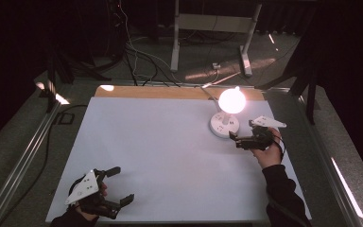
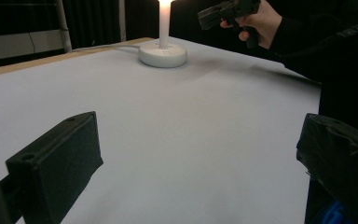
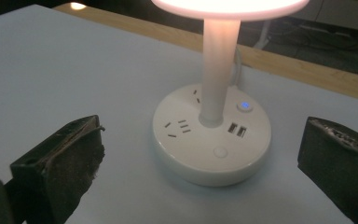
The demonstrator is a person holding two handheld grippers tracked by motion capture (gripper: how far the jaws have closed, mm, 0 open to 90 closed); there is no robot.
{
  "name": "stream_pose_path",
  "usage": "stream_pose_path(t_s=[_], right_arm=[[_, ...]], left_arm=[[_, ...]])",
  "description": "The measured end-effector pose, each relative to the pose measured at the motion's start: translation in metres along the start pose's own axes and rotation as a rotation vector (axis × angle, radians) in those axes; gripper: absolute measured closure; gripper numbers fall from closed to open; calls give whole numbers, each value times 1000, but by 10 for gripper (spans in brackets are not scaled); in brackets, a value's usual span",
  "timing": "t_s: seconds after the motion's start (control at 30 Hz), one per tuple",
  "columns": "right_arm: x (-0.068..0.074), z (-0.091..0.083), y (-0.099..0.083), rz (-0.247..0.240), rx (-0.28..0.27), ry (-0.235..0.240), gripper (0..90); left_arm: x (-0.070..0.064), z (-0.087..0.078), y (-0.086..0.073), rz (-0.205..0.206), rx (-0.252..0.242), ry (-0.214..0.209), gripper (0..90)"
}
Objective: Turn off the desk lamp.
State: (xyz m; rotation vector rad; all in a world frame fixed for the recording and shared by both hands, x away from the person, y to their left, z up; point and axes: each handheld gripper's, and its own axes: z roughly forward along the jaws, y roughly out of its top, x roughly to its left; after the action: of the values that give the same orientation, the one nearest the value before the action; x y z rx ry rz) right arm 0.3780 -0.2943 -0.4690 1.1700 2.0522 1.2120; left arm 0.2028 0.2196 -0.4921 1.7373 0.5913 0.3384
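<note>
Left gripper (image 1: 123,185) near front table (image 1: 160,156) edge, jaws spread wide, right gripper (image 1: 233,138) jaws apart, just beside lit lamp (image 1: 225,124) base, holding nothing

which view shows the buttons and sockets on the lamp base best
The right gripper view: the lamp base sits close between that hand-held gripper's open jaws, with its sockets, USB ports, lit blue button and white button plain. The high view shows it small under the glowing shade; the left gripper view shows it far off, without detail.

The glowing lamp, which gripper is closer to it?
Right. The right gripper hovers just beside the lamp base; the left gripper sits far off at the table's near corner.
</note>
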Motion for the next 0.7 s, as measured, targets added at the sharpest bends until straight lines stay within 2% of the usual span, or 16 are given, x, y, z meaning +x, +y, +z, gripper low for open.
stream_pose_path(t_s=[0.1,0.27,0.4,0.63,0.7], right_arm=[[0,7,-2,20,28,-28,40],[0,14,-4,33,39,-54,141],[0,18,-5,39,50,-68,293],[-3,29,-4,18,81,-131,573],[-4,31,-3,20,85,-136,652]], left_arm=[[0,0,0,2,-1,0,4],[0,0,0,3,-1,-1,4],[0,-1,0,1,-3,-3,4],[0,0,0,0,-3,-5,4],[0,0,0,0,-3,-5,4]])
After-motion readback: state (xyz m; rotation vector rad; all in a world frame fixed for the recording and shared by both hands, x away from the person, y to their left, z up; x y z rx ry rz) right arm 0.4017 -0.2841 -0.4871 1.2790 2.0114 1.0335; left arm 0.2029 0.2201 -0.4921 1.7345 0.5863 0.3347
